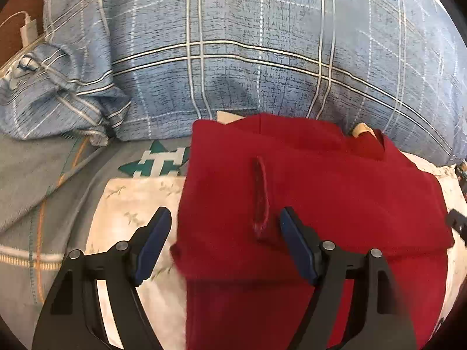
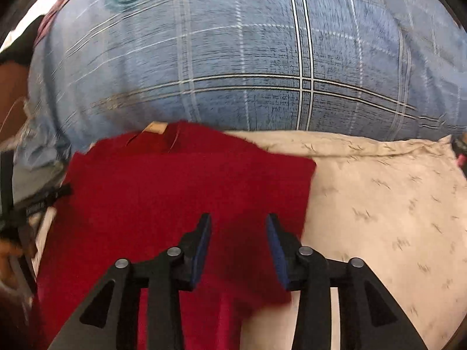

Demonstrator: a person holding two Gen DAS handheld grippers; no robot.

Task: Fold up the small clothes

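Your left gripper (image 1: 224,227) & right gripper (image 2: 238,233): both spread, empty, above red garment (image 1: 306,192). Blue plaid pillow (image 1: 262,58) at 12 o'clock; garment's near edge blurred, prob. folded.

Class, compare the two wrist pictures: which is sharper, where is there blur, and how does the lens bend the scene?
Left wrist view: mostly sharp, the red garment smeared only at its near edge. Right wrist view: motion-blurred across the blue plaid pillow. Both: fisheye bulging of straight stripes, dark corners.

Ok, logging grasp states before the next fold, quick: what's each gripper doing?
Left gripper: open, empty, over the red garment's left edge.
Right gripper: open, empty, above the garment's right side.
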